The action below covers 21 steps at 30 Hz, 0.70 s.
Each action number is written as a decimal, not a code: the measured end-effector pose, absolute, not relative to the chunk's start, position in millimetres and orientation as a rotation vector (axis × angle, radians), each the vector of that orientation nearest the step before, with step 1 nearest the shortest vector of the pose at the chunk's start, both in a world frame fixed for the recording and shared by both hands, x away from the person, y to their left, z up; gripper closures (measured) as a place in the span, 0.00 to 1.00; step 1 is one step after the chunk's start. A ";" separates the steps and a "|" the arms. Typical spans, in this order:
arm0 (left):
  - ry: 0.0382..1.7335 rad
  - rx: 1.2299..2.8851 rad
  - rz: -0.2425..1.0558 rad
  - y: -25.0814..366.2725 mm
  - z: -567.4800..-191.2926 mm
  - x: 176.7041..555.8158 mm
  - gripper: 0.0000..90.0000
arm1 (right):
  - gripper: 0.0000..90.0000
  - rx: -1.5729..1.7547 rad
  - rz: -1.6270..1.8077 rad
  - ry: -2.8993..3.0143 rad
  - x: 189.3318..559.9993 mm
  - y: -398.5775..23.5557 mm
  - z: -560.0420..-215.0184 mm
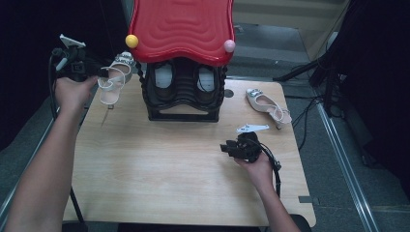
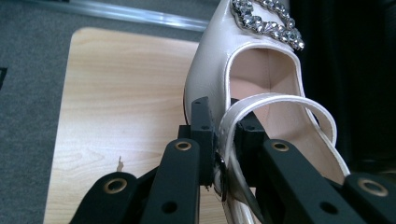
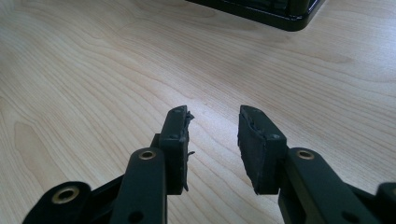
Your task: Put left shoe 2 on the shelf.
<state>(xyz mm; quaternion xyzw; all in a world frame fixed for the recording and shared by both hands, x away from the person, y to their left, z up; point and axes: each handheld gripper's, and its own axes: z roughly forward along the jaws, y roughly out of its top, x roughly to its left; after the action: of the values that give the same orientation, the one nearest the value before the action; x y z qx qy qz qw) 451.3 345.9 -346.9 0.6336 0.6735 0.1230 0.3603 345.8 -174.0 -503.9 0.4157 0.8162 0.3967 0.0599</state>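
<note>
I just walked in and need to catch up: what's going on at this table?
A person works two hand-held claws. The left claw is shut on the strap of a white shoe, held above the table beside the red-roofed shoe rack. The right claw rests open over bare wood. A matching shoe lies right of the rack.

Showing two pale heeled shoes with jewelled buckles outside the rack: one [image 1: 116,77] hanging just left of the red-topped shoe rack [image 1: 181,29], one [image 1: 267,105] lying to its right on the surface [image 1: 169,169]. Showing two more shoes [image 1: 164,77] sitting inside the rack. Counting one rack, two knobs on its top, yellow [image 1: 131,40] and pink [image 1: 229,46]. Showing two grippers, left [image 1: 99,72] and right [image 1: 223,147].
</note>
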 end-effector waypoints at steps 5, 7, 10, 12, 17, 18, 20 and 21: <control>1.708 1.632 0.346 341.4 -317.2 450.2 0.91 | 0.72 1.256 1.198 2.471 345.7 -173.7 -503.8; 1.699 1.626 0.346 340.2 -305.7 450.5 0.91 | 0.71 1.256 1.199 2.469 345.7 -173.9 -503.7; 1.677 1.621 0.346 340.3 -289.8 449.9 0.91 | 0.69 1.257 1.205 2.470 345.7 -173.9 -503.7; 1.668 1.616 0.348 339.3 -280.3 449.4 0.91 | 0.64 1.238 1.210 2.473 345.3 -173.2 -503.3; 1.666 1.635 0.367 335.4 -261.6 450.1 0.91 | 0.44 1.180 1.190 2.459 344.7 -169.0 -501.7; 1.665 1.642 0.361 335.7 -258.5 450.3 0.91 | 0.41 1.172 1.200 2.454 344.7 -168.8 -501.2; 1.664 1.635 0.346 336.3 -253.1 450.6 0.91 | 0.39 1.170 1.215 2.447 344.3 -168.5 -499.7; 1.666 1.629 0.342 336.5 -250.0 450.5 0.91 | 0.39 1.174 1.217 2.446 343.8 -168.5 -498.8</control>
<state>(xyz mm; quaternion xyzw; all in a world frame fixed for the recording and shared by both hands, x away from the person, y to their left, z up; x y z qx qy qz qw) 450.5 336.5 -250.0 0.6390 0.6533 0.1340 0.3833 343.8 -168.5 -498.8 0.3934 0.8196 0.4078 0.0841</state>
